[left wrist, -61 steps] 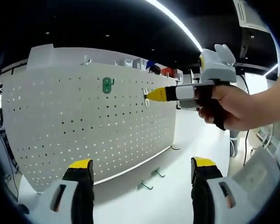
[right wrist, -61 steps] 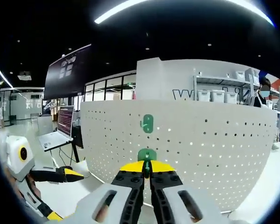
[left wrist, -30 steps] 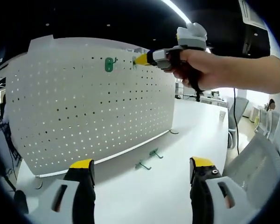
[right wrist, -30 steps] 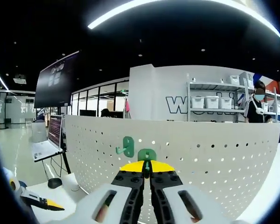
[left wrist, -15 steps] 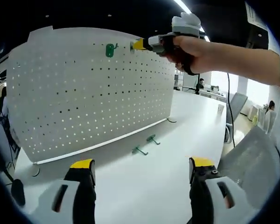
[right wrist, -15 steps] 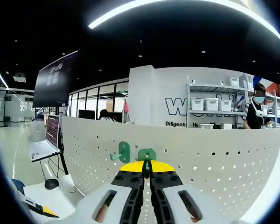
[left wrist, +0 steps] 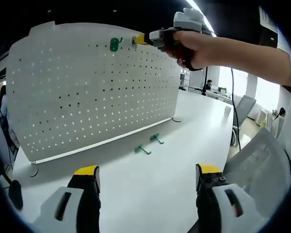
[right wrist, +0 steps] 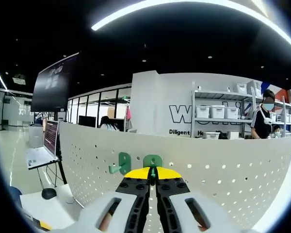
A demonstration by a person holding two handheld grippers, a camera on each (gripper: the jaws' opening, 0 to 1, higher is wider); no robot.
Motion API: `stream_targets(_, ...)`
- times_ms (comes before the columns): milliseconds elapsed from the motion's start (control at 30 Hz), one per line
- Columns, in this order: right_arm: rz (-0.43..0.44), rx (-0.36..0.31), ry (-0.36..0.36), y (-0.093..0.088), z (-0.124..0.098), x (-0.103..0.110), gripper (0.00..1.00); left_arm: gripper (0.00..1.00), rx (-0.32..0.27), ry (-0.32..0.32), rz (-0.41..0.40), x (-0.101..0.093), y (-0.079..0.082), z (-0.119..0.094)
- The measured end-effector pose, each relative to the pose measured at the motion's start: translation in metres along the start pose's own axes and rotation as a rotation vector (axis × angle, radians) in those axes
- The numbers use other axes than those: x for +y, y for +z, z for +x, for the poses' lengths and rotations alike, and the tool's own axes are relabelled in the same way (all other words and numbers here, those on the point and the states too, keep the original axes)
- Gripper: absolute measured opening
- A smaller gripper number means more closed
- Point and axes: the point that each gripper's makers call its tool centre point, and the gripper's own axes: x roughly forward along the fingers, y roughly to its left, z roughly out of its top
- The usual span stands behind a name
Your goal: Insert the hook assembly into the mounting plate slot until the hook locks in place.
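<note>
I see a white bench (left wrist: 194, 145) carrying an upright white pegboard (left wrist: 87, 92) on its far part. Two loose green hooks (left wrist: 148, 144) lie on the bench just before the pegboard's foot, near each other.

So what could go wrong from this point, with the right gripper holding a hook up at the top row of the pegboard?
The right gripper pinches a green hook by a thin edge at the pegboard's top row; it could twist or slip before seating.
It sits close beside the mounted hook, so it might knock it.
Two spare hooks lie on the table, near the left gripper, which hangs open and could sweep them.
</note>
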Motion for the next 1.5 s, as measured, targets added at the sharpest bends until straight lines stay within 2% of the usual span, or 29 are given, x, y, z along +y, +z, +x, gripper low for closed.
stream_targets(1100, 0.050, -0.018, -0.021, -0.009, 0.014, -0.001, 0.01, 0.82, 0.023, 0.011, -0.033, 0.004, -0.008, 0.001)
stream_targets(1233, 0.057, -0.023, -0.050, -0.009, 0.015, 0.000, 0.01, 0.82, 0.021, 0.009, -0.037, 0.004, -0.009, 0.001)
stream_targets(1300, 0.027, -0.023, -0.068, -0.009, 0.015, 0.000, 0.01, 0.82, 0.021, 0.007, -0.038, 0.003, -0.009, 0.001)
stream_targets(1500, 0.072, -0.024, -0.116, -0.009, 0.016, -0.001, 0.01, 0.82, 0.019, 0.009, -0.040, 0.002, -0.008, 0.003)
